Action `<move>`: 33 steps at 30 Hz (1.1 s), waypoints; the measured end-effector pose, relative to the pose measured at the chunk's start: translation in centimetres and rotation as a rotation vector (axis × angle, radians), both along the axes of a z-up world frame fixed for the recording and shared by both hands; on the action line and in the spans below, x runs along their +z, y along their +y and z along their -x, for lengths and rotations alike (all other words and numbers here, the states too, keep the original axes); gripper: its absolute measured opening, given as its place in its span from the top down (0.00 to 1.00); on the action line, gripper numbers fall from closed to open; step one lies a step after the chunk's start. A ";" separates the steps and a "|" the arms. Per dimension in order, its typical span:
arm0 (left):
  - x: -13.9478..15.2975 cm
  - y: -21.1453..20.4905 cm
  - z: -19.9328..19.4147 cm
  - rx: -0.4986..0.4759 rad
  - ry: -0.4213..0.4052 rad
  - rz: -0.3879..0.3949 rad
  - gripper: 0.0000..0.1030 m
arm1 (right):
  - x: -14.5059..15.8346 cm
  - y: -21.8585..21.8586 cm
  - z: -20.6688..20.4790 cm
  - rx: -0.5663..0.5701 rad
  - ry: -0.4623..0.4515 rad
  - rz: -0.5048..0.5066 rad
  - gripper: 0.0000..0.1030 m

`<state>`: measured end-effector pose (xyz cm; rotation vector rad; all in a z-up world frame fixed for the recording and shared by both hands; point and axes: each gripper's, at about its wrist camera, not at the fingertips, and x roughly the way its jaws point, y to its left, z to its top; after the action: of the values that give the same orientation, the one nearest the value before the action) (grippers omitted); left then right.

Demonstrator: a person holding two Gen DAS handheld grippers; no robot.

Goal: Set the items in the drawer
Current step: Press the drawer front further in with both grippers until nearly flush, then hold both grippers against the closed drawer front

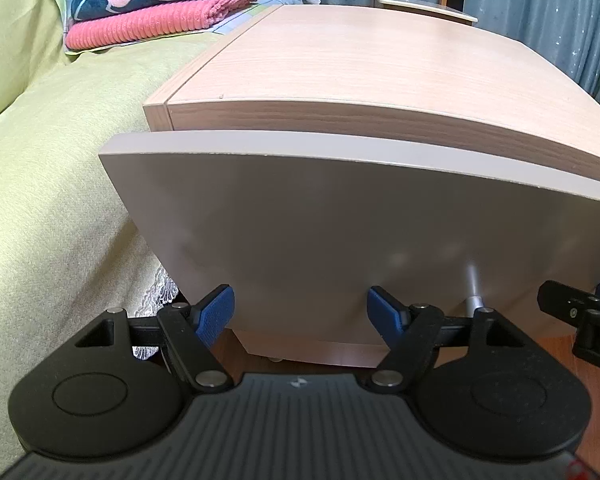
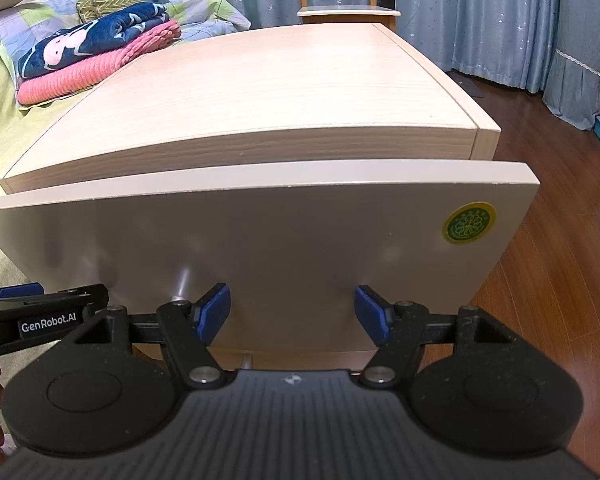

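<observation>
Both hand-held grippers, left (image 1: 301, 312) and right (image 2: 292, 312), jaws spread and empty, face the drawer front (image 2: 260, 256) straight ahead; its knob (image 1: 472, 280) sits between them, about equally near each; no items visible.

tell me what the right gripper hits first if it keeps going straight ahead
Most likely the grey drawer front: the open right gripper points squarely at it with nothing between. The silver handle post sits just left of its fingers; depth is hard to judge.
</observation>
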<state>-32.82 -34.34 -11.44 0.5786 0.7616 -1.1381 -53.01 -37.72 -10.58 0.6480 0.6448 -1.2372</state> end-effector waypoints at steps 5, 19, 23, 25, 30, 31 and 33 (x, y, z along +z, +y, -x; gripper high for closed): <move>-0.1 -0.2 -0.1 0.002 0.004 0.000 0.27 | 0.0 -0.3 -0.2 -0.001 -0.001 0.001 0.36; 0.0 -0.8 -0.6 0.010 0.021 0.007 0.27 | -0.1 -0.8 -0.4 -0.003 0.006 0.005 0.34; 0.0 -1.1 -0.6 0.010 0.021 0.006 0.27 | -0.1 -0.9 -0.5 -0.003 0.007 0.006 0.33; 0.0 -1.2 -0.7 0.011 0.022 0.006 0.27 | -0.1 -1.0 -0.6 -0.003 0.006 0.007 0.33; 0.1 -1.4 -0.8 0.013 0.025 0.007 0.27 | -0.1 -1.3 -0.7 -0.004 0.006 0.008 0.33; 0.1 -1.5 -0.8 0.014 0.026 0.008 0.27 | -0.1 -1.3 -0.7 -0.005 0.006 0.008 0.33; 0.1 -1.5 -0.8 0.015 0.029 0.010 0.27 | -0.1 -1.4 -0.7 -0.006 0.005 0.008 0.33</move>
<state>-32.00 -35.85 -11.35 0.5487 0.7834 -1.1378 -52.33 -39.11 -10.69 0.6404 0.6418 -1.2466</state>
